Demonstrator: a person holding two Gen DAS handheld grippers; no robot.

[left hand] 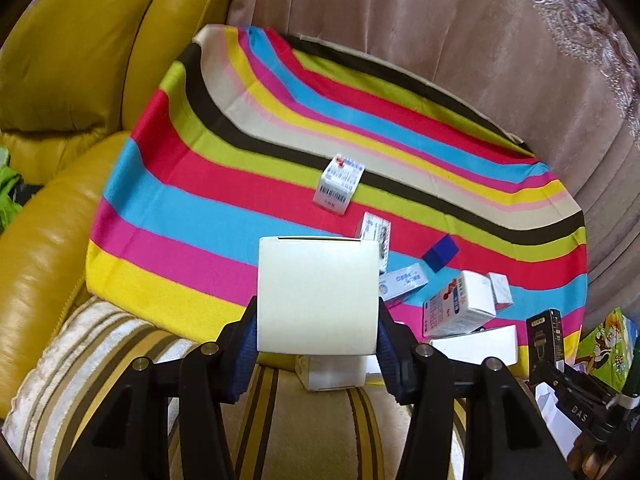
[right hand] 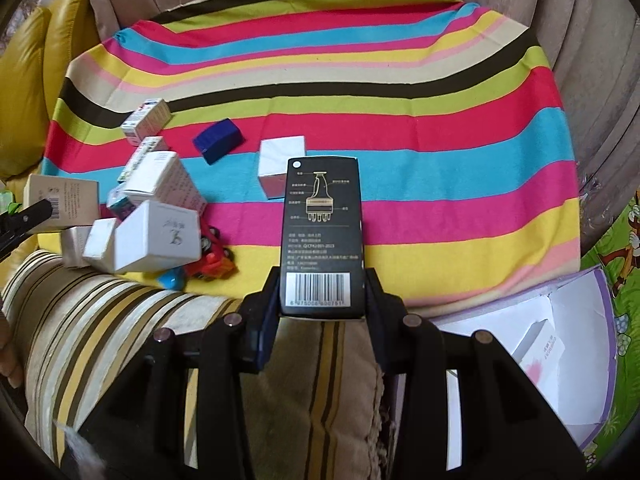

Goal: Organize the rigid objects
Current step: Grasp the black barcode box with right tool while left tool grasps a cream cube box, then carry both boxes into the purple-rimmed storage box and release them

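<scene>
My left gripper (left hand: 317,312) is shut on a plain cream box (left hand: 317,294), held above the near edge of a striped cloth (left hand: 200,208). In the right wrist view my right gripper (right hand: 322,280) is shut on a tall black box (right hand: 322,232) with a barcode and a line drawing on it. Loose on the cloth lie a white labelled box (left hand: 339,184), a dark blue box (right hand: 218,140), a white cube box (right hand: 280,164) and a heap of several white boxes (right hand: 156,224) at the left. Some bright toys (right hand: 212,260) lie beside the heap.
A yellow leather sofa (left hand: 60,80) stands to the left. A striped cushion (right hand: 100,312) lies under both grippers. An open purple-edged carton (right hand: 560,320) with a small white box inside sits at the lower right, on a green cartoon mat (right hand: 628,280). Beige upholstery (left hand: 440,20) rises behind the cloth.
</scene>
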